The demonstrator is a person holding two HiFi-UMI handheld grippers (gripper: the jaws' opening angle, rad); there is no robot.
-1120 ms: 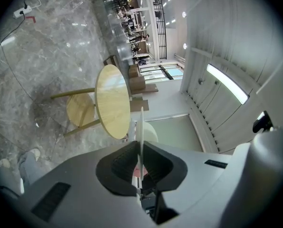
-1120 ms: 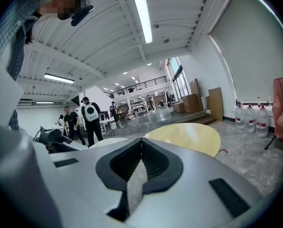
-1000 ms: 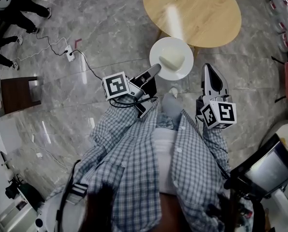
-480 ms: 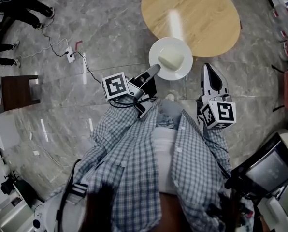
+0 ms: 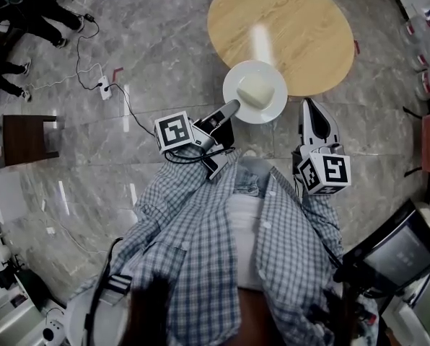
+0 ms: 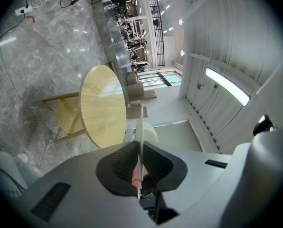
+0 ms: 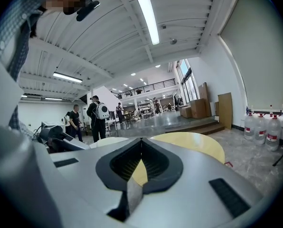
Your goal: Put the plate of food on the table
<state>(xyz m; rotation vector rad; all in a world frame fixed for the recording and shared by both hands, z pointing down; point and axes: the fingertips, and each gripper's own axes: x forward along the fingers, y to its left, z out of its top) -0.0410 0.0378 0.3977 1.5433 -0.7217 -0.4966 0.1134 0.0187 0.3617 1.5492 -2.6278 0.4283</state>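
peering along the left gripper (image 5: 234, 106), the plate (image 5: 271, 109) shows only edge-on, so the food (image 5: 256, 90) on it is plain from the head view alone. a pinkish bit low between the pads is too unclear to name. that claw is clamped on the plate's near rim. the plate overlaps the near edge of the round wooden table (image 5: 287, 20); whether it touches the top cannot be told. the right gripper (image 5: 310, 107) hangs beside it, jaws together on nothing.

shirt (image 5: 200, 265): checked | left tool (image 5: 234, 105), right tool (image 5: 310, 104): grey, marker cubes (image 5: 174, 130)
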